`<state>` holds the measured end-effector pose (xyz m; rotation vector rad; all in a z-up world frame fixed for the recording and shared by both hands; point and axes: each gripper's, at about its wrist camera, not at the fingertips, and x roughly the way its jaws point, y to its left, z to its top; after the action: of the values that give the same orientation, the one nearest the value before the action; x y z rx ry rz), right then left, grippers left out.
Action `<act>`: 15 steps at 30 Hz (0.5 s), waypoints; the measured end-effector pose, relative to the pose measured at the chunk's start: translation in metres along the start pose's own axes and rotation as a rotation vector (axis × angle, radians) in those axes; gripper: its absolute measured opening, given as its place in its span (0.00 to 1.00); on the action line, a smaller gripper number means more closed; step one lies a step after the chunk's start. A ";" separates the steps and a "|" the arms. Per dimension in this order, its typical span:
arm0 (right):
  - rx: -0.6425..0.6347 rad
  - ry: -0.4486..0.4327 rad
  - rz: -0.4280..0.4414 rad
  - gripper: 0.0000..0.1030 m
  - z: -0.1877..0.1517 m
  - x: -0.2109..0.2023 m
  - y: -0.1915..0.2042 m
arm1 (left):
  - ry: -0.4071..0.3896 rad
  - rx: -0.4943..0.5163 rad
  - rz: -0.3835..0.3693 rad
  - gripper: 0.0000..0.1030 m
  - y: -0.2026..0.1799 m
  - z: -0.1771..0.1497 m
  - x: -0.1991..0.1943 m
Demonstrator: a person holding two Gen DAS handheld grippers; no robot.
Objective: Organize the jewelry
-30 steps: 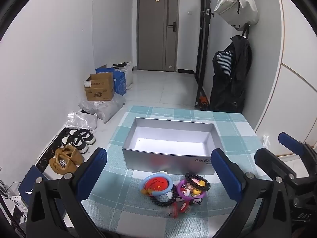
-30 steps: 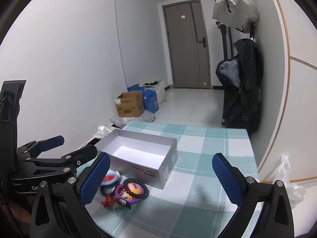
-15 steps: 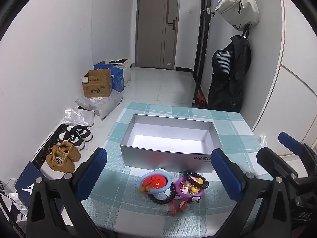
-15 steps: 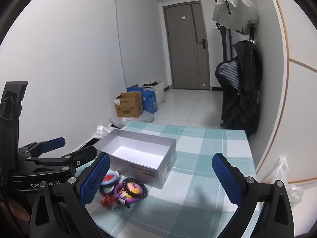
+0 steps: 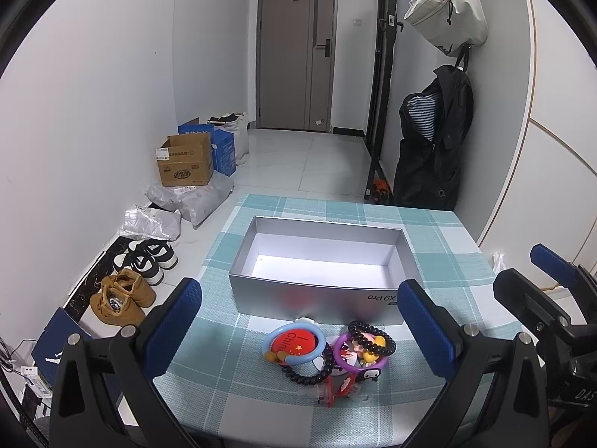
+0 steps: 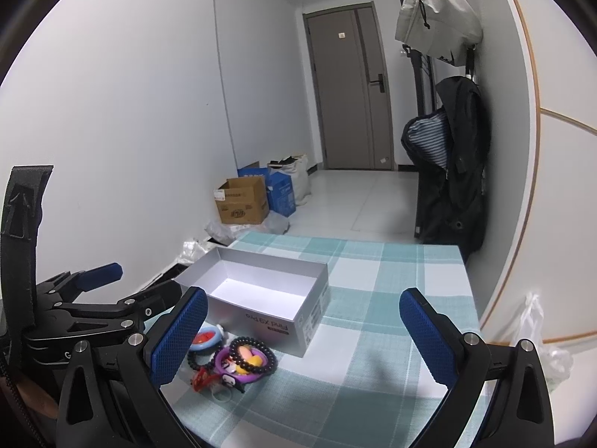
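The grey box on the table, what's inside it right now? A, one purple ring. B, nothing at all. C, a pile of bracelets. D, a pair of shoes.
B: the box shows only its bare white floor, while the bracelets lie on the tablecloth in front of it.

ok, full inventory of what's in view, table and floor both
box: 1, silver, open, empty, mid-table
bracelets: pile, black beads, purple, blue ring, in front of box
tablecloth: 1, teal-white check
cardboard box: 1, brown, floor left
blue box: 1, behind it
shoes: 2 pairs, tan, black-white, floor left
jacket: 1, black, hanging right
bag: 1, beige, above jacket
door: 1, grey, far end
left gripper: open, above pile
right gripper: open
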<state>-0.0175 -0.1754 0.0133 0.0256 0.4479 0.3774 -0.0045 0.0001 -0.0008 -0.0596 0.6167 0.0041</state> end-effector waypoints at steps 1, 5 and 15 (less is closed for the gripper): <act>0.000 0.001 0.001 1.00 0.000 0.000 0.000 | 0.000 0.001 0.000 0.99 0.000 0.000 0.000; 0.001 0.000 0.002 1.00 0.000 0.000 -0.001 | 0.003 -0.002 -0.007 0.99 0.000 0.000 0.000; 0.001 0.002 0.002 1.00 0.000 0.000 -0.002 | 0.016 -0.026 -0.018 0.99 0.001 0.000 0.002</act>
<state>-0.0172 -0.1770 0.0134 0.0269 0.4500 0.3794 -0.0031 0.0010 -0.0023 -0.0909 0.6317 -0.0060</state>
